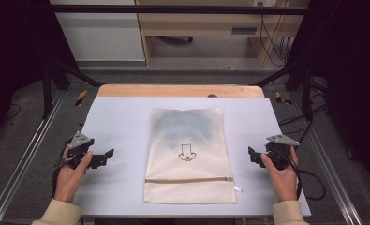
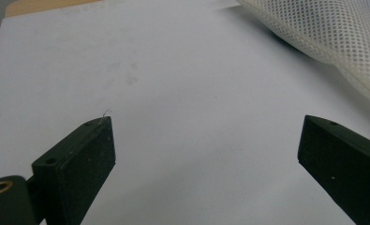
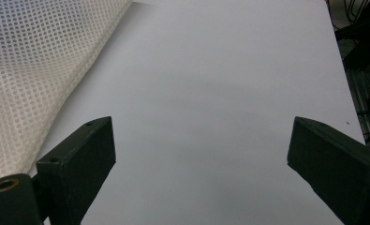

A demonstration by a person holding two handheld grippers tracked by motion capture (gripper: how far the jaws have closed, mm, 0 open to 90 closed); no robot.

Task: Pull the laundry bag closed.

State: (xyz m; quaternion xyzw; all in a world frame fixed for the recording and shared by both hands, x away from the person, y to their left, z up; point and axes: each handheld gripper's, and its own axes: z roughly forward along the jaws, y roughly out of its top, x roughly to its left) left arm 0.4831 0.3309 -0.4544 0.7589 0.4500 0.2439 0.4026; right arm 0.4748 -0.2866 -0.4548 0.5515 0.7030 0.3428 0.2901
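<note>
Your left gripper (image 1: 108,153) and right gripper (image 1: 251,153) sit wide open, empty, either side of the mesh bag (image 1: 188,154). You look set to start; next, bring each inward to a bag edge, likely near the zipper (image 1: 188,179).

Beside my black fingers (image 2: 75,164) I saw the cream mesh bag (image 1: 188,154), its weave dotted all over with tiny holes. It had a bluish patch showing through the half farther from my fingers, a black arrow outline printed mid-panel, and a tan zipper line. The surface (image 1: 122,122) under my fingers was pale grey-white, edged in light wood.
</note>
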